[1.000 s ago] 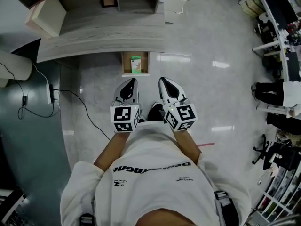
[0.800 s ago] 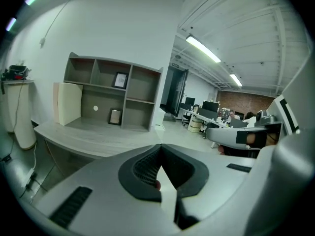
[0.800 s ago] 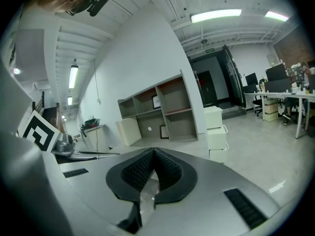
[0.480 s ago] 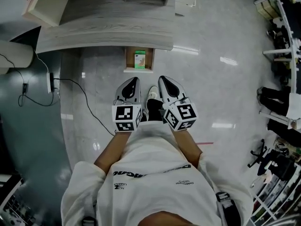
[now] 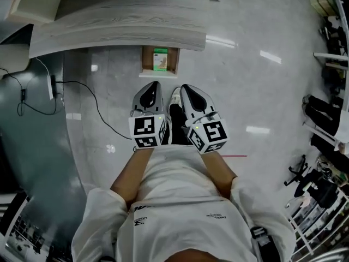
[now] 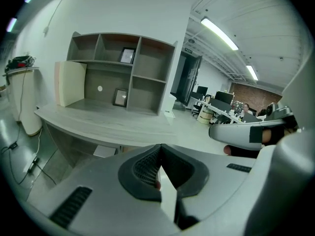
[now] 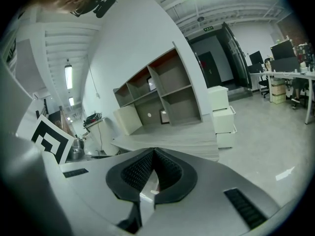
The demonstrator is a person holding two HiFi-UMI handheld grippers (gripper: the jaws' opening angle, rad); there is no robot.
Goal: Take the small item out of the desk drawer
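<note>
The only crisp print is the black-and-white square marker on each cube (image 5: 147,131). The lettering on the person's shirt (image 5: 180,201) is upside down and too small to read, and so is the label on the item (image 5: 159,59). The item is a small green-and-white box lying in the open drawer (image 5: 145,64), which juts out past the front edge of the desk (image 5: 120,29). The left gripper (image 5: 154,85) and right gripper (image 5: 184,87) hang side by side just short of the drawer, both clenched tip to tip on nothing, with a shoe showing between them. A strip of bare glossy floor (image 5: 245,81) lies between the tips and the drawer front and widens to the right. On the left a cable (image 5: 92,100) trails across the floor. In both gripper views the jaws' own bulk hides the drawer and item, so only the desktop and the shelves (image 6: 123,73) show. The desk's far side is cut off at the top of the head view.
</note>
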